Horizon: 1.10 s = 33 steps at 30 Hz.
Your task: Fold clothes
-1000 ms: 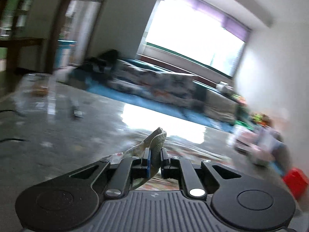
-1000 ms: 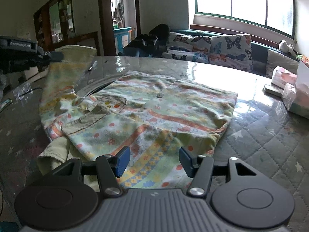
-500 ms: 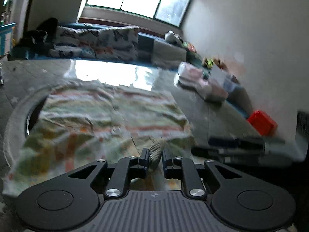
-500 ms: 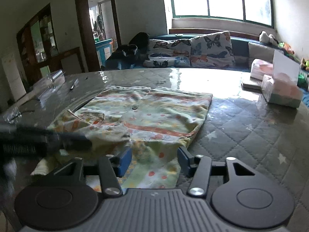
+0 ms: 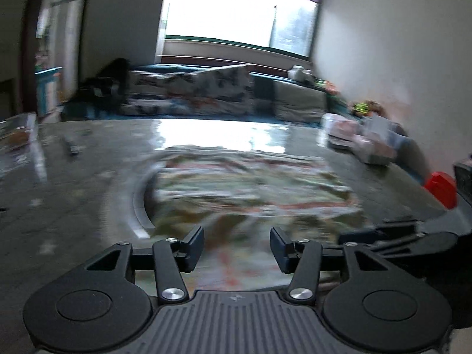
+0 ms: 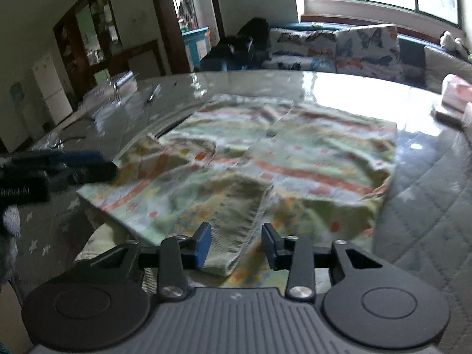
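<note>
A pale patterned child's shirt (image 6: 295, 159) with orange stripes lies spread on the quilted grey table (image 6: 427, 206). A ribbed olive cuff (image 6: 239, 215) is folded over onto it near the front. My right gripper (image 6: 237, 243) is open, its jaws on either side of that cuff's end. My left gripper (image 5: 237, 246) is open and empty, low over the shirt's near edge (image 5: 250, 194); this view is blurred. The left gripper also shows at the left edge of the right wrist view (image 6: 59, 168), and the right gripper at the right edge of the left wrist view (image 5: 398, 233).
A tissue pack and boxes (image 5: 362, 138) stand at the table's right side, with a red object (image 5: 439, 188) nearer. A small tool (image 6: 153, 94) and clear plastic (image 6: 112, 88) lie at the far left. A sofa with butterfly cushions (image 6: 339, 50) stands behind the table.
My left gripper has opened and let go of the cuff, which now lies folded on the shirt. The left camera has swung to face the window. My right gripper moved closer over the cuff.
</note>
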Each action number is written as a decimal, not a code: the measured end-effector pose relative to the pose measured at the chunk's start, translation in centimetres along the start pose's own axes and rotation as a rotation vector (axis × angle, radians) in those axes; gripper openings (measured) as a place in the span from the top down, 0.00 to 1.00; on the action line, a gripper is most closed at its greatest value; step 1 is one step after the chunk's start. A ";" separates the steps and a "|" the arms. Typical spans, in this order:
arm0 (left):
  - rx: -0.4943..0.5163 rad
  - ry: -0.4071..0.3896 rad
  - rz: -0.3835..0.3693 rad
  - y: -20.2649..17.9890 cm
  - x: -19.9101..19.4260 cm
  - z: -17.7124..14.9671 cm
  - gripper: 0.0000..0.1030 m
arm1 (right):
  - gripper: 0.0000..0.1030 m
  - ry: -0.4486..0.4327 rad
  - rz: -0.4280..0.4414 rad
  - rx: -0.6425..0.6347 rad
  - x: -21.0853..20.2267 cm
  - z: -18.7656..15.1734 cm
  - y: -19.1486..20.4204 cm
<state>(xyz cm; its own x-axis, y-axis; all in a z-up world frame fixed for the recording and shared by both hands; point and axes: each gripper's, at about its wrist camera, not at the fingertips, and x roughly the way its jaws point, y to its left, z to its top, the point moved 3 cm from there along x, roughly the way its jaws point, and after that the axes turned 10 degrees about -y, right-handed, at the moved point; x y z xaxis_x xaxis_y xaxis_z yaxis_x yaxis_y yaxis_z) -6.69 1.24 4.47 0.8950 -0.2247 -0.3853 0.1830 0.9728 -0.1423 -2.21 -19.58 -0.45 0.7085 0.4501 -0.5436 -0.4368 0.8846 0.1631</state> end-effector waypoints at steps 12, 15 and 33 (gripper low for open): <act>-0.073 0.016 0.155 5.8 -0.7 -1.5 0.43 | 0.92 -0.065 -0.011 -0.022 -2.0 1.2 1.7; -0.069 0.025 0.154 5.9 -0.5 -1.7 0.42 | 0.92 -0.122 -0.019 -0.055 -4.3 2.3 2.2; 0.020 0.020 0.042 1.8 3.6 1.0 0.52 | 0.84 -0.070 -0.130 -0.061 -3.5 1.4 0.0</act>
<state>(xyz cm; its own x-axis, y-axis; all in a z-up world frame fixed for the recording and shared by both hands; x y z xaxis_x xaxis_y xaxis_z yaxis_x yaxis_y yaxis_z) -2.76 2.24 3.71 0.8940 -0.1842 -0.4084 0.1536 0.9823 -0.1069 -3.89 -20.98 2.59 0.7972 0.3417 -0.4977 -0.3701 0.9279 0.0441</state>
